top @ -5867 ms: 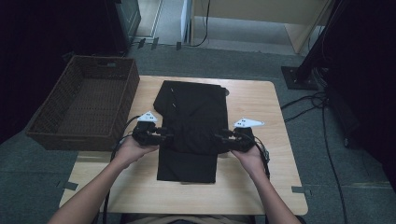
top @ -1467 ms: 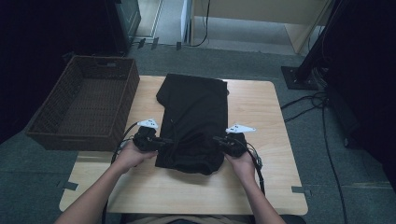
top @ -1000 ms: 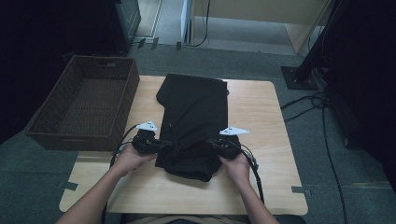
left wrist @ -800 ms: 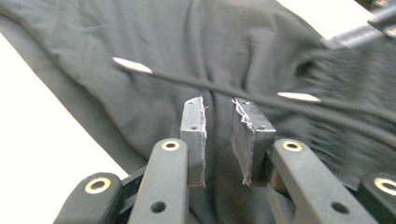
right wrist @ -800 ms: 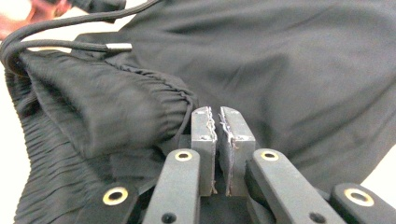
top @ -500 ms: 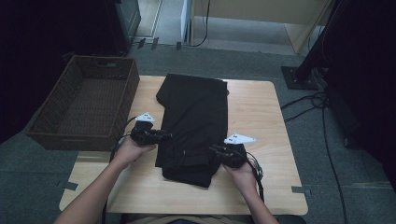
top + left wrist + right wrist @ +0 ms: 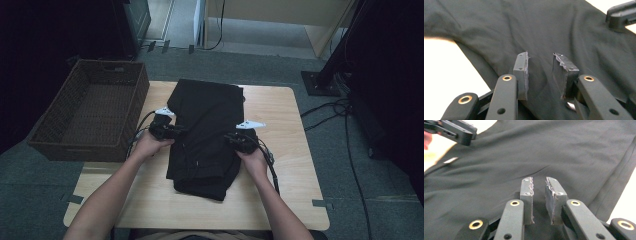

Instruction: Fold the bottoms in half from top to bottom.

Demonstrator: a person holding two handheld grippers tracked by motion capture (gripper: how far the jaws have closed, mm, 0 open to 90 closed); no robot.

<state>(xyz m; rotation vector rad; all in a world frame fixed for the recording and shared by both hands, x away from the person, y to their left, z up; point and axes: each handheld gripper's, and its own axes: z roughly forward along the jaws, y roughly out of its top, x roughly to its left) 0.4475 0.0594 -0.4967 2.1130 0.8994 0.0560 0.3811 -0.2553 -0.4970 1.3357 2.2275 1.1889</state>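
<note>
A black garment (image 7: 210, 112) lies lengthwise on the wooden table (image 7: 280, 115), its near end doubled over in a thick fold. My left gripper (image 7: 176, 132) rests at the garment's left edge. Its jaws have just been opening and stand apart over the cloth (image 7: 524, 25), with nothing between the pads of the left gripper (image 7: 540, 72). My right gripper (image 7: 231, 139) sits on the garment's right side. The right gripper (image 7: 539, 195) has also just been opening and shows a narrow empty gap above the fabric (image 7: 554, 150).
A dark wicker basket (image 7: 75, 145) stands off the table's left side, its inside bare. Cables (image 7: 345, 125) trail over the floor to the right. Bare wood shows along the table's right and near edges.
Both grippers have released the garment's near fold, which now lies on the table. Their jaws have parted, and both hands have moved farther up the garment's sides.
</note>
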